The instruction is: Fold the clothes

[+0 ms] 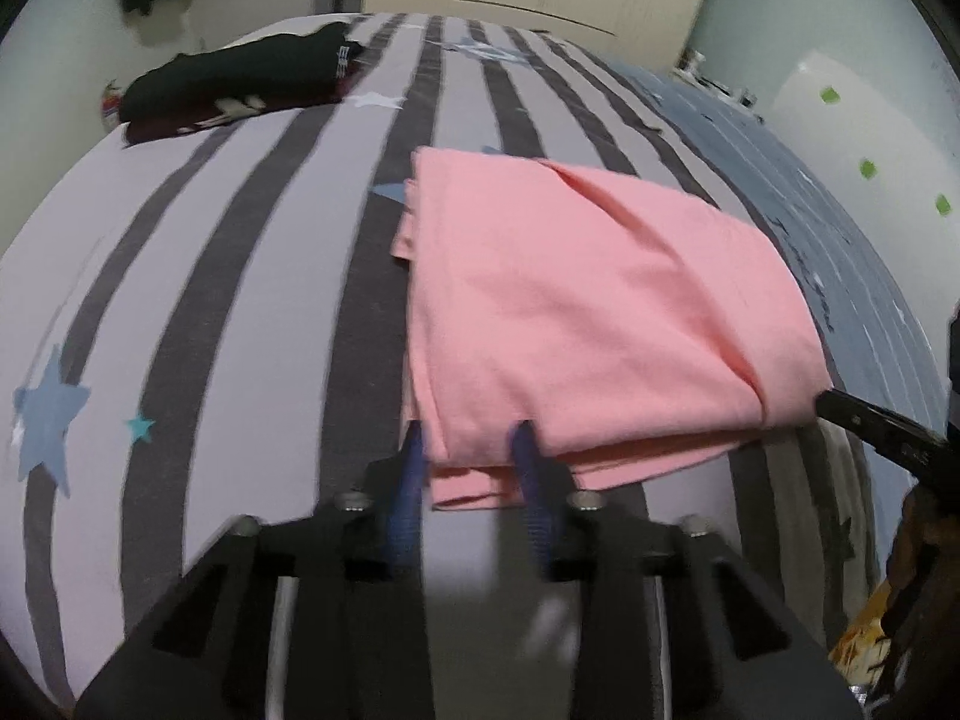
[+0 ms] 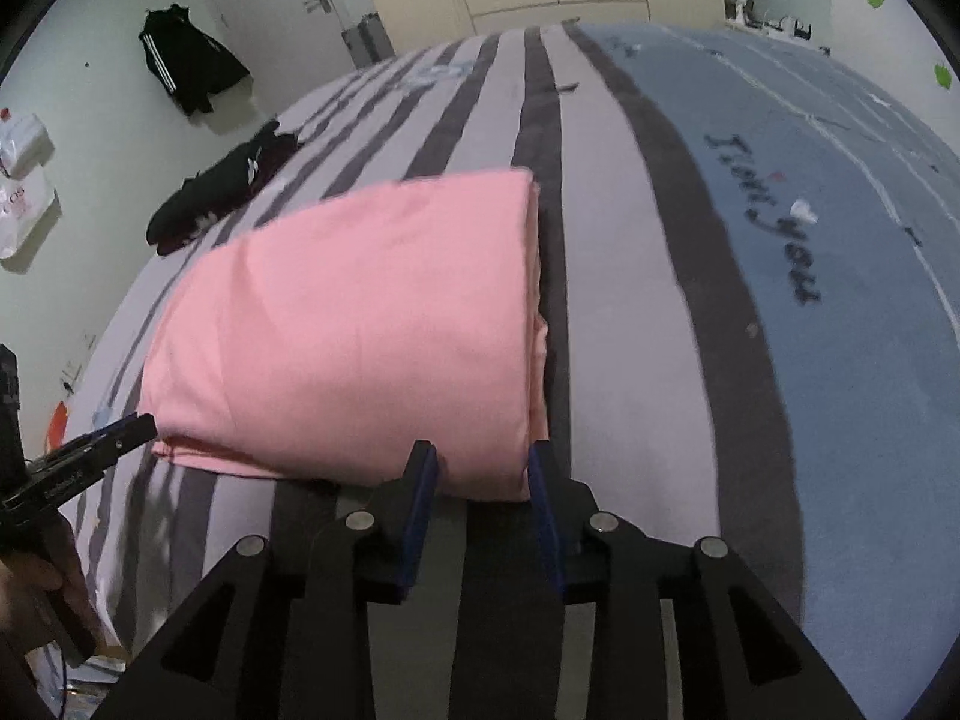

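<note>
Left hand-held gripper (image 1: 468,429): parted, at near edge of folded pink garment (image 1: 594,312).
Right hand-held gripper (image 2: 483,450): parted likewise.
Bed (image 1: 228,240): striped; black clothes (image 1: 240,87) far left, well apart.

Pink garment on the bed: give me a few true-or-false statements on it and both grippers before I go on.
1. The pink garment lies folded on the striped bedsheet. True.
2. The left gripper is at the garment's near left corner, jaws apart. True.
3. The right gripper is far from the garment, over the blue part of the sheet. False: it sits at the garment's near right corner, fingers apart on either side of the edge.
4. The black clothes are stacked on top of the pink garment. False: they lie apart from it, far back on the bed's left side.
5. A dark jacket hangs on the wall behind the bed. True.
</note>
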Motion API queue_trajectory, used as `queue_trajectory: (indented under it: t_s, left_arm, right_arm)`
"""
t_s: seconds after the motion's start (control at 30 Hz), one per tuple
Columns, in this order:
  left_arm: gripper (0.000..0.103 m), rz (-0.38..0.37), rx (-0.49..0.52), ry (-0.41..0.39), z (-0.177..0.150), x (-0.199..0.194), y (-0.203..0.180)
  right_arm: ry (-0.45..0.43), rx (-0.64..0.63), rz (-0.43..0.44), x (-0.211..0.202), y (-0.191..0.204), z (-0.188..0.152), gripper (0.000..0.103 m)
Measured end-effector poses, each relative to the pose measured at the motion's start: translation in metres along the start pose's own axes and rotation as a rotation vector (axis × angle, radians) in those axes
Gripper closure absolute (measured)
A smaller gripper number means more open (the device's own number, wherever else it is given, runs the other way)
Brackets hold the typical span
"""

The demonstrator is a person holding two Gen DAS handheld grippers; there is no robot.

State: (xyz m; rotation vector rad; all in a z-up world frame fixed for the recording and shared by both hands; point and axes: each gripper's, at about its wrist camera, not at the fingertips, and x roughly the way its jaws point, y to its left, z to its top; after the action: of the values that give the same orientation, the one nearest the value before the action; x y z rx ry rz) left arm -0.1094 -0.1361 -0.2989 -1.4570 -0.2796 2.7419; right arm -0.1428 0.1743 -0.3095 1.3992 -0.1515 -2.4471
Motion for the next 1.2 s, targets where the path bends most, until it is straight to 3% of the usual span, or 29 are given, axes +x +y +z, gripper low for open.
queue_trajectory:
  t_s: [0.1, 0.3, 0.67, 0.87, 0.93, 1.03, 1.2]
  left_arm:
    - [0.095, -0.009, 0.007, -0.008, 0.001, -0.005, -0.002]
    - [0.101, -0.008, -0.009, -0.016, 0.005, -0.021, 0.002]
    - [0.101, 0.073, 0.049, 0.037, -0.006, -0.002, 0.000]
    - [0.103, 0.096, 0.016, 0.038, -0.004, -0.005, 0.009]
    - [0.103, 0.093, 0.017, 0.024, 0.000, -0.006, 0.006]
    - [0.103, 0.103, -0.005, 0.004, 0.000, -0.016, 0.009]
    - [0.103, 0.190, -0.034, 0.017, -0.012, -0.035, 0.016]
  right_arm:
    - [-0.006, -0.006, -0.008, 0.002, -0.003, 0.003, 0.091]
    - [-0.041, -0.031, -0.070, -0.002, -0.010, 0.018, 0.099]
    - [-0.011, -0.043, -0.080, 0.005, -0.017, 0.014, 0.101]
    - [-0.001, -0.023, -0.093, 0.004, -0.023, 0.011, 0.103]
    - [0.011, 0.036, -0.129, 0.006, -0.039, 0.010, 0.103]
    - [-0.006, 0.091, -0.111, -0.002, -0.057, 0.010, 0.103]
    - [-0.044, -0.008, -0.080, -0.020, -0.037, 0.016, 0.103]
